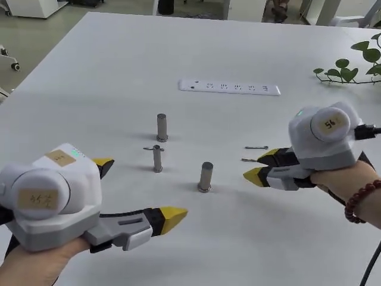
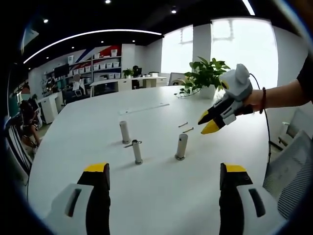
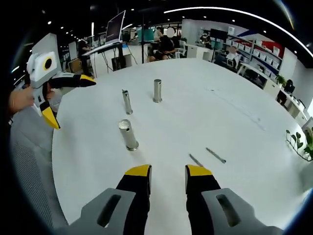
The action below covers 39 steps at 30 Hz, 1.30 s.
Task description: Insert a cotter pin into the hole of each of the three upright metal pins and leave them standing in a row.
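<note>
**Supervisor:** Where does the job stand in the head view?

**Me:** Three upright grey metal cylinders stand on the white table: the far pin, the middle pin and the near pin. The middle pin alone has a thin wire cotter pin through its top hole. Two loose cotter pins lie flat just ahead of my right gripper, whose yellow-tipped jaws are parted and carry nothing. My left gripper hangs low at the near left with its jaws spread wide, also empty. A long white power strip lies well beyond the pins.

**Supervisor:** And the left gripper view?

**Me:** Its own jaws rise far apart with bare table between them. The three pins stand ahead, and the wire crosses the head of the middle one. My right gripper comes in from the right, near the loose cotter pins.

**Supervisor:** The right gripper view?

**Me:** There's a narrow gap between the jaws, so they're not pressed together, and nothing sits in it. The loose cotter pins lie just beyond the tips, a little to the right. The near pin stands off to their left.

**Supervisor:** So how far along are you?

**Me:** I'd say one of three is done. The far and near pins have empty holes, and there are two cotter pins to fit them. The near pin also sits off to one side of the other two, so the row may need straightening.
</note>
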Tool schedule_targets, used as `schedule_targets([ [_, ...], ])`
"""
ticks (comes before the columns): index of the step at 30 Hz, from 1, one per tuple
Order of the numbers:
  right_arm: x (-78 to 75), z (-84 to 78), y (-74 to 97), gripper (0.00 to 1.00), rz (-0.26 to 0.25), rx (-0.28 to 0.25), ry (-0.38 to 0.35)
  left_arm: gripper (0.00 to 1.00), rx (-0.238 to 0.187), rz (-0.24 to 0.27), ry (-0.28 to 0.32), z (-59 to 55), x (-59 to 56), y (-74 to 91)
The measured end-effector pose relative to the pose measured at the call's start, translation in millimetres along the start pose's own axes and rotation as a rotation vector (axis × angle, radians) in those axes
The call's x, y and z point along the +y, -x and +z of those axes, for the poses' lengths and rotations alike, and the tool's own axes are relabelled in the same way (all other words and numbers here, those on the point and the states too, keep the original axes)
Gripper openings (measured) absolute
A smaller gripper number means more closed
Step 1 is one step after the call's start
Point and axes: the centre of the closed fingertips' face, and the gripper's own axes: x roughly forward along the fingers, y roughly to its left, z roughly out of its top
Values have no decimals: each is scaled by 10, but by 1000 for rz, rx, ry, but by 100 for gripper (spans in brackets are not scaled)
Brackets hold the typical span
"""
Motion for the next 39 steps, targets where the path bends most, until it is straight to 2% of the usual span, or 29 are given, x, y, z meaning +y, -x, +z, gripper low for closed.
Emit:
schedule_targets([
  [13,-309,-54,-117,21,45,98,77,93,8,-8,-11,-34,-23,-18],
  [17,-369,-60,-181,21,72,117,54,92,0,-5,-6,-38,-10,-23],
  [30,-495,-255,-346,17,149,248,134,88,3,22,-2,-73,45,-33],
  [34,-507,-309,-376,16,179,277,144,87,8,23,3,-96,54,-37],
  [39,-512,-306,-393,12,204,288,157,86,10,19,4,-104,42,-40],
])
